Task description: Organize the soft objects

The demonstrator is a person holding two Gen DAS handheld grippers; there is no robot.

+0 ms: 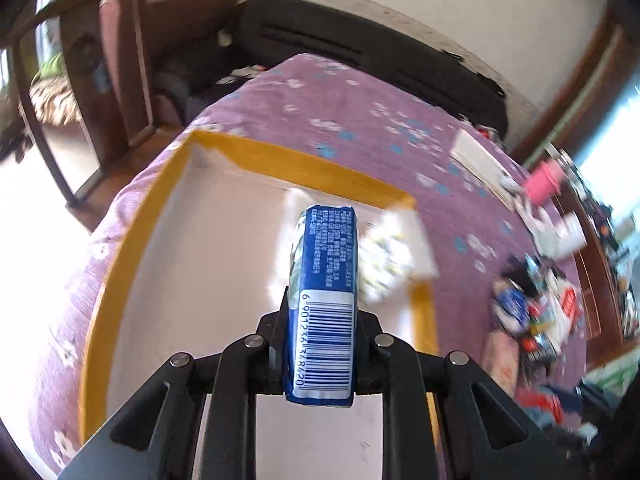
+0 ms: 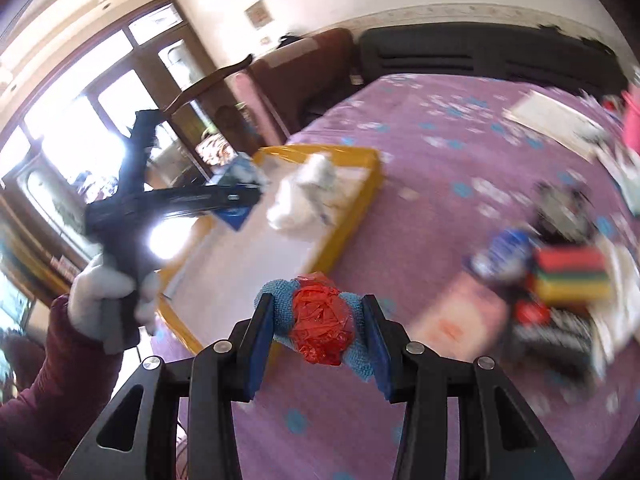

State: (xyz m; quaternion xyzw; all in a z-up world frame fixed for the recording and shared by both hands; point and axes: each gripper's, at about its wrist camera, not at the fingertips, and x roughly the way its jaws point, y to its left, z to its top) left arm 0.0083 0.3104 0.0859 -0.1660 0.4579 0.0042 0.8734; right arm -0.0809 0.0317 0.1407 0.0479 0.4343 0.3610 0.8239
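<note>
A blue tissue pack, barcode side facing the camera, is clamped edge-on between the left gripper's jaws and held in the air above a yellow-rimmed tray on the purple floral bedspread. White soft items lie at the tray's far right corner. The right gripper is closed on a rolled light-blue cloth bound with crumpled red tape, held over the bedspread just beside the tray's near edge. In the right wrist view, a white-gloved hand with a maroon sleeve grips the left gripper's handle, tool angled down toward the tray. A blurred pile of packets lies to the right on the bedspread.
</note>
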